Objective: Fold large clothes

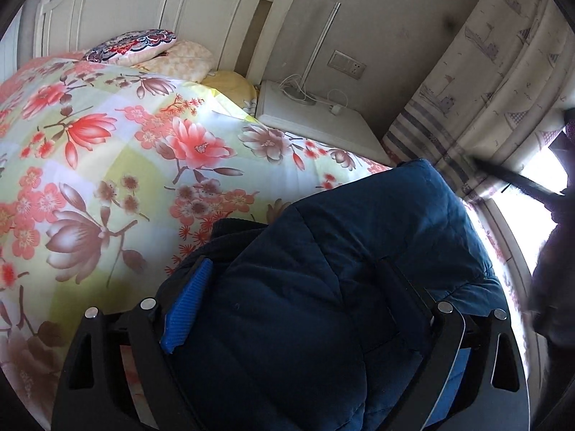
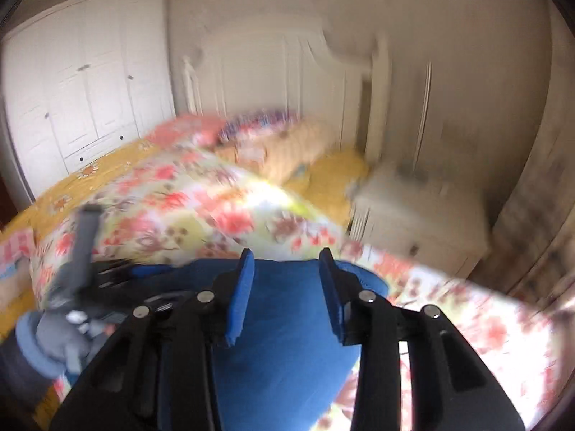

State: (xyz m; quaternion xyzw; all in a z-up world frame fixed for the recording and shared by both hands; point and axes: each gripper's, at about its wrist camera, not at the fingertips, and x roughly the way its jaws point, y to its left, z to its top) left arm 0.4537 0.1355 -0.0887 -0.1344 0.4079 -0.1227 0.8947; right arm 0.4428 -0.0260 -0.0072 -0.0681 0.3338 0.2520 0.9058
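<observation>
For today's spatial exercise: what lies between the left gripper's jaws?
A thick bunch of the dark blue padded jacket fills the left gripper, shown in the left wrist view.

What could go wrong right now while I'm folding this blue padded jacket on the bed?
1. The jacket bulges thickly between the left gripper's wide-apart fingers; that hold may slip.
2. The right wrist view is motion-blurred and the right gripper looks open over the jacket, so it might close on nothing.
3. The floral quilt beneath is soft and uneven; folds may slump.
</observation>
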